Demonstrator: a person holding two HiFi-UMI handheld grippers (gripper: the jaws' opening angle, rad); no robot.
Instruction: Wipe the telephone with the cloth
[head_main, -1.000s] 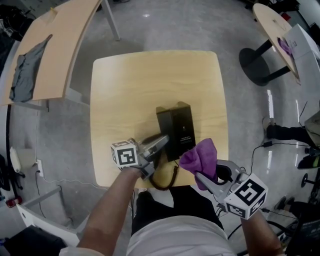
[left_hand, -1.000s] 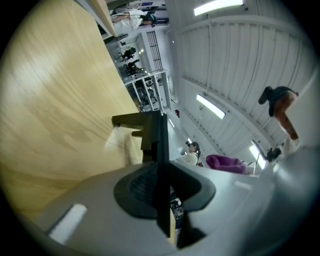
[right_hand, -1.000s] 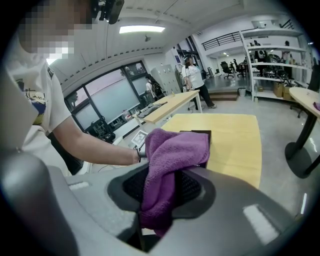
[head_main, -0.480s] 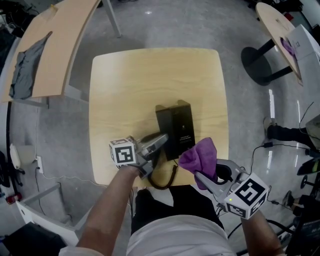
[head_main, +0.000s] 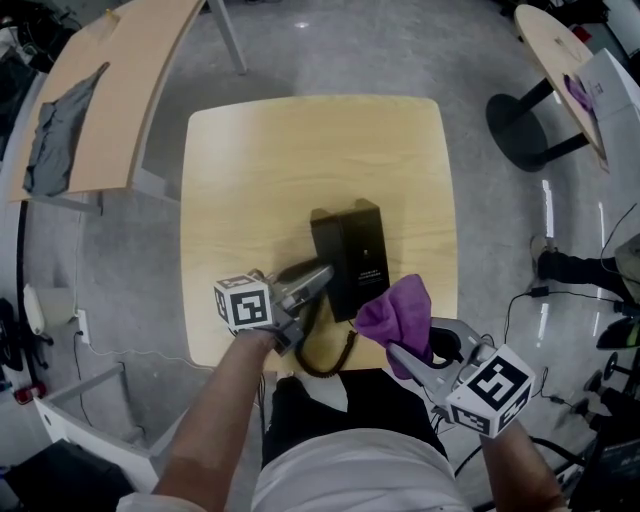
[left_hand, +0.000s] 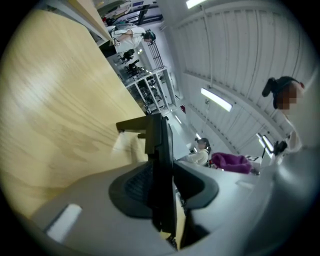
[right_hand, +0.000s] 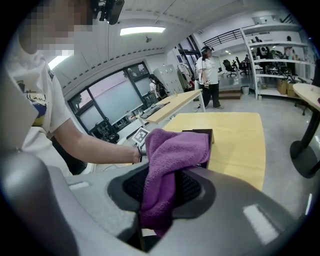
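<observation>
Telephone (head_main: 352, 250): stiff, light, slick; hold at edge. Left gripper (head_main: 322, 277) jaws just opening, loose astride that edge. Right gripper (head_main: 404, 354) jaws clamped on soft cloth (head_main: 395, 312).

Bright, even; fisheye edge distort.

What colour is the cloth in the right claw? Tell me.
Purple. The cloth shows best in the right gripper view.
</observation>
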